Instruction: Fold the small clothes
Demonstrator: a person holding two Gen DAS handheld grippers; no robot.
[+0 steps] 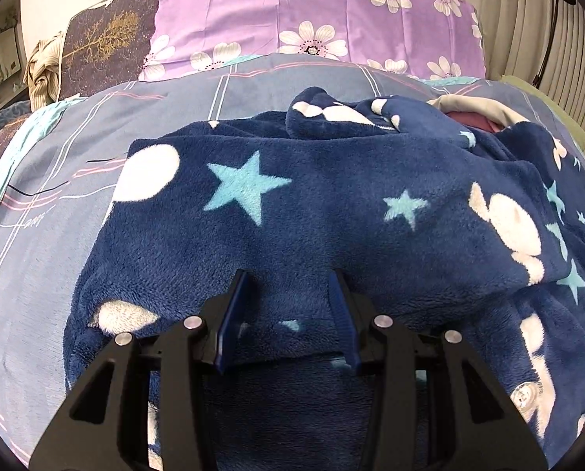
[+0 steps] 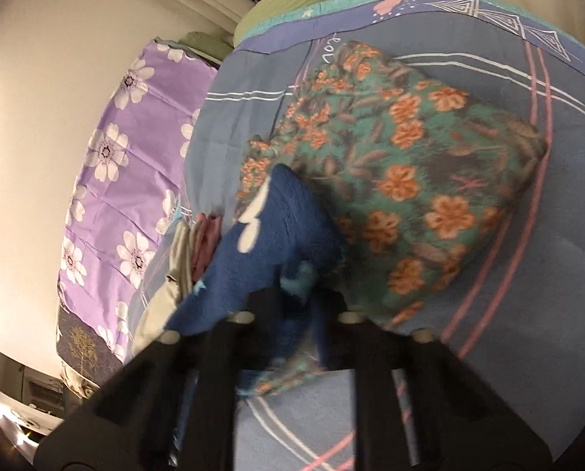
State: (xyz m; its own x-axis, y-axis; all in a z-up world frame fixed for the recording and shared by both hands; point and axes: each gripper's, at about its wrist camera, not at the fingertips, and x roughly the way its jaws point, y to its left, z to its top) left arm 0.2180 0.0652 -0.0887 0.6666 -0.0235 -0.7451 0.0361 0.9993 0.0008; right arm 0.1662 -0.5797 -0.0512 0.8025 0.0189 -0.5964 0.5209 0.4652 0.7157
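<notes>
Bed surface, grey-blue cover. Navy fleece garment spread across it. Left claw wide, resting on hem, likely pinning it. Right claw gripping fleece corner, lifted for fold; view blurred.

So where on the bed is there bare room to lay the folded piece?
Bare bedspread lies left of the navy fleece garment, up to the purple pillow. More lies right of the floral garment. Between them it is crowded with bunched clothes.
</notes>
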